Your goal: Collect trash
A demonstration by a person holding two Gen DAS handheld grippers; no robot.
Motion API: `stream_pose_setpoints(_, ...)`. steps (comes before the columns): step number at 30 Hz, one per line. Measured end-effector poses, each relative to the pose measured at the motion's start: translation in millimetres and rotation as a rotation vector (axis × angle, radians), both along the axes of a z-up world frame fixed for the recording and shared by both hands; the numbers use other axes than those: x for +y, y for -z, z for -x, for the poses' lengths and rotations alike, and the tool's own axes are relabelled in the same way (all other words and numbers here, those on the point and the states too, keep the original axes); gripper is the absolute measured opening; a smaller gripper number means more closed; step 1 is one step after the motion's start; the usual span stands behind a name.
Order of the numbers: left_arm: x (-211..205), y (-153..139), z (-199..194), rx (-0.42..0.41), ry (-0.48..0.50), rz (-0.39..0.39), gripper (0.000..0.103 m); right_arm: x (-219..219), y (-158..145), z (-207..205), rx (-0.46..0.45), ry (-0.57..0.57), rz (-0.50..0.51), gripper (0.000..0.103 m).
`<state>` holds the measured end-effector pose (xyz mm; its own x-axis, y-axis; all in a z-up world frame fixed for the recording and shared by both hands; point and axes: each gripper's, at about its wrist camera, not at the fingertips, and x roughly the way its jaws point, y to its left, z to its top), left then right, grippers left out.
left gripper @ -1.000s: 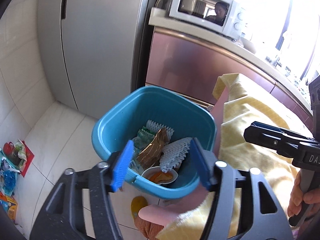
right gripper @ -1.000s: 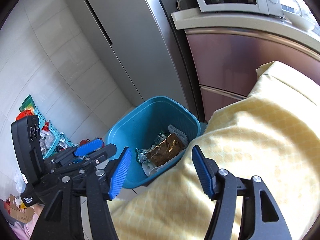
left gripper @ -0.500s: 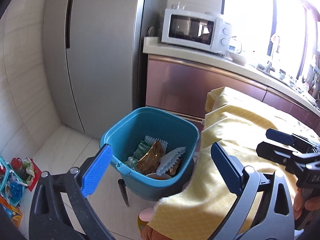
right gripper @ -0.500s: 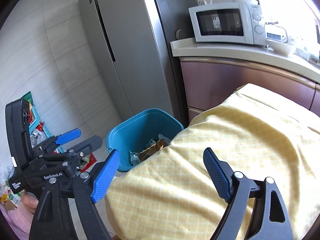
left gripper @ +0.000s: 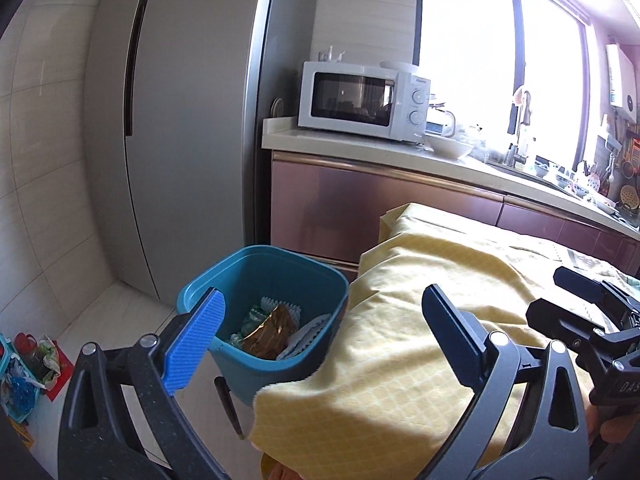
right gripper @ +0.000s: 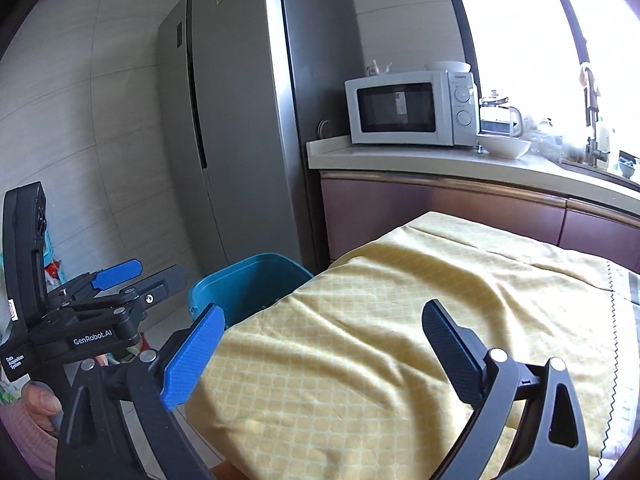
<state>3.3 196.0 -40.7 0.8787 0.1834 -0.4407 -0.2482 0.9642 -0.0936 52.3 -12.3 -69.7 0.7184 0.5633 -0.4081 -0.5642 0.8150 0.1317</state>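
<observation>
A: Where does the trash stand?

B: A blue bin [left gripper: 262,312] sits on the floor beside the yellow cloth [left gripper: 420,332], in front of the fridge [left gripper: 180,120]. Inside lie a brown foil wrapper [left gripper: 269,330], white foam netting [left gripper: 276,304] and a greenish packet [left gripper: 253,314].

A: And the tools?

B: The left hand-held gripper [left gripper: 320,334] hangs above the bin and the cloth's edge, jaws spread wide, nothing between them. The right hand-held gripper [right gripper: 320,344] hovers over the cloth, likewise wide and empty.

A: So which step is this?

B: Probably the gap between drops: both tools are empty and raised, and the bin already holds litter. No loose trash shows on the cloth in either view.

A: What does the next move call for?

B: Likely a turn toward whatever litter remains outside these views, then a low approach with jaws wide enough to straddle it. Thin wrappers would need a pinch close to the surface without snagging the cloth.
</observation>
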Motion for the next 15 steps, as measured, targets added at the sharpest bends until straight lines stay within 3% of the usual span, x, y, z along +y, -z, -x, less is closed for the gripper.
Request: stream_pose_setpoints(15, -65.0, -21.3, 5.6, -0.125, 0.076, -0.070, 0.097, -70.6, -7.2, 26.2, -0.103, 0.263, -0.037, 0.096)
